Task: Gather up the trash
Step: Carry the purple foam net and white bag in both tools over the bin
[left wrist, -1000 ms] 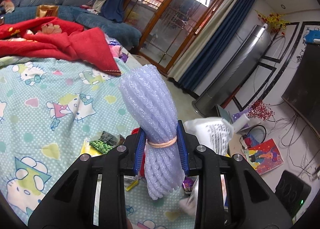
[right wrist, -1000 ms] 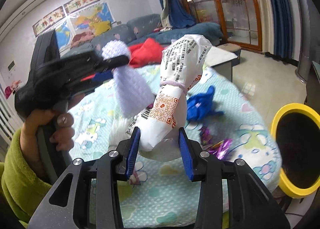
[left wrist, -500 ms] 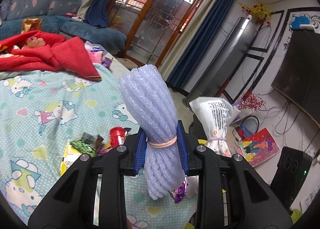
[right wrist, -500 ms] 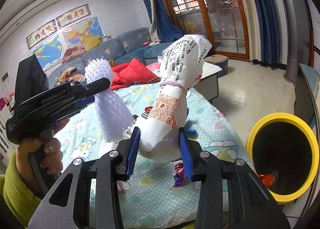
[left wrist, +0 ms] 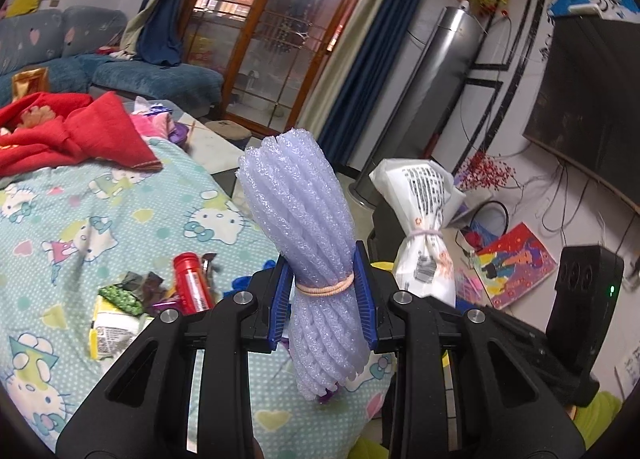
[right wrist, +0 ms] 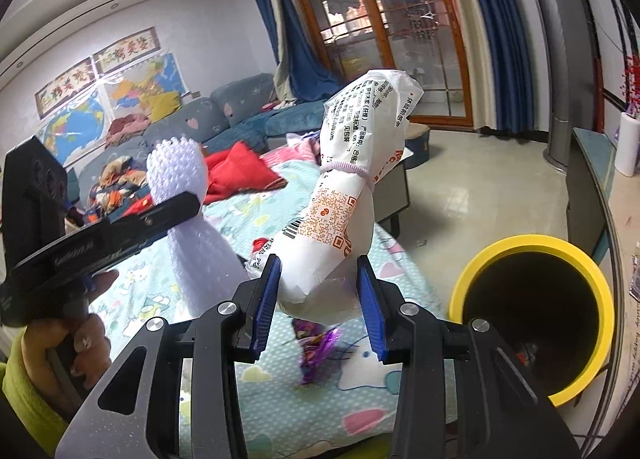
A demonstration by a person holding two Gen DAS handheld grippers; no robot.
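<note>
Carrying step: left gripper (left wrist: 324, 305) is clenching a foam bundle (left wrist: 308, 243), right gripper (right wrist: 318, 301) is grasping a white bag (right wrist: 348, 203), likely needing release over the yellow bin (right wrist: 532, 315).

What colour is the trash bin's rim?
Yellow rim, black inside; clearest in the right wrist view.

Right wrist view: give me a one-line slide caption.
Right claw grips a tied white plastic bag beside the yellow-rimmed bin, while the left claw holds a foam net bundle.
</note>
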